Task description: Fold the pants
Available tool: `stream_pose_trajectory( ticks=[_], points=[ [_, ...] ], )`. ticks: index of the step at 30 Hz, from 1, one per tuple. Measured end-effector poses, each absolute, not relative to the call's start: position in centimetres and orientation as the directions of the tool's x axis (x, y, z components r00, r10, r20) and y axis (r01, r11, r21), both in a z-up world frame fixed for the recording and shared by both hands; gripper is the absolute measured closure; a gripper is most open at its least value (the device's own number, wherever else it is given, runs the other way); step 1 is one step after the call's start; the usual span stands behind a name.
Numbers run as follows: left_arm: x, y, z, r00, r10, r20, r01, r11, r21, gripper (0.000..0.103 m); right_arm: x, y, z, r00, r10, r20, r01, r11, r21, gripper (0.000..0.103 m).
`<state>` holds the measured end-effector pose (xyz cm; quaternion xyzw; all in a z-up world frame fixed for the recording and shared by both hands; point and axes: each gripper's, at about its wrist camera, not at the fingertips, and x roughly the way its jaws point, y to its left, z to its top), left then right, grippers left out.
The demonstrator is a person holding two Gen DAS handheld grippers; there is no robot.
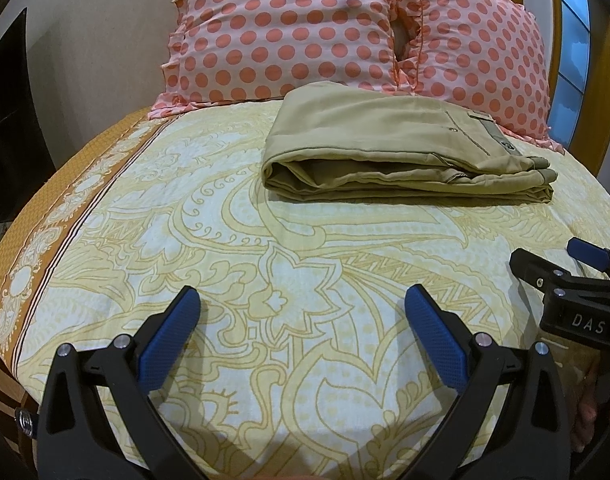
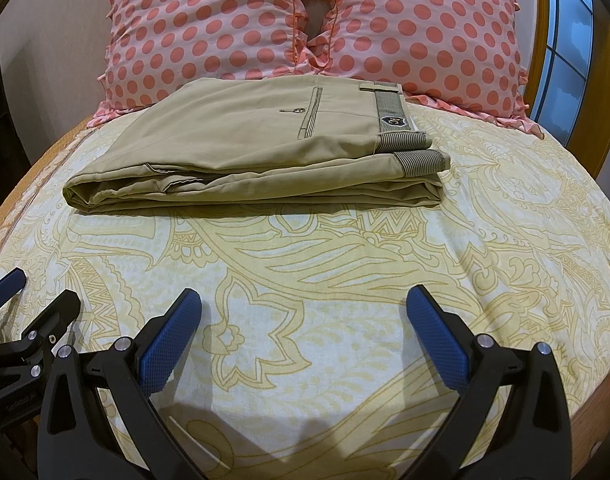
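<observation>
Khaki pants (image 1: 389, 148) lie folded into a flat rectangular stack on the bed, just in front of the pillows; in the right wrist view the pants (image 2: 249, 152) show a back pocket and striped waistband on the right end. My left gripper (image 1: 303, 304) is open and empty, over the bedsheet well short of the pants. My right gripper (image 2: 305, 304) is open and empty, also short of the pants. The right gripper shows at the right edge of the left wrist view (image 1: 577, 280).
The bed has a yellow paisley sheet (image 1: 265, 264) with an orange border on the left. Two pink polka-dot pillows (image 2: 209, 24) stand behind the pants. A wooden headboard and window (image 2: 569, 40) are at the right. A dark object (image 1: 5, 120) stands left of the bed.
</observation>
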<state>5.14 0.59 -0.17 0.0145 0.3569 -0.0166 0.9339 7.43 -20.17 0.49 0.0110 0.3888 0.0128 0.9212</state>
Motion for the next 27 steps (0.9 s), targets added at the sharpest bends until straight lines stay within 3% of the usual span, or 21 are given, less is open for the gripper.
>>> stream_pose_trajectory(
  ticks=[27],
  points=[
    [5.18, 0.53, -0.11, 0.748, -0.021, -0.663, 0.044, 0.999, 0.018, 0.002, 7.49, -20.09, 0.44, 0.698, 0.029, -0.715, -0.012, 0.999, 0.030, 0.001]
  ],
)
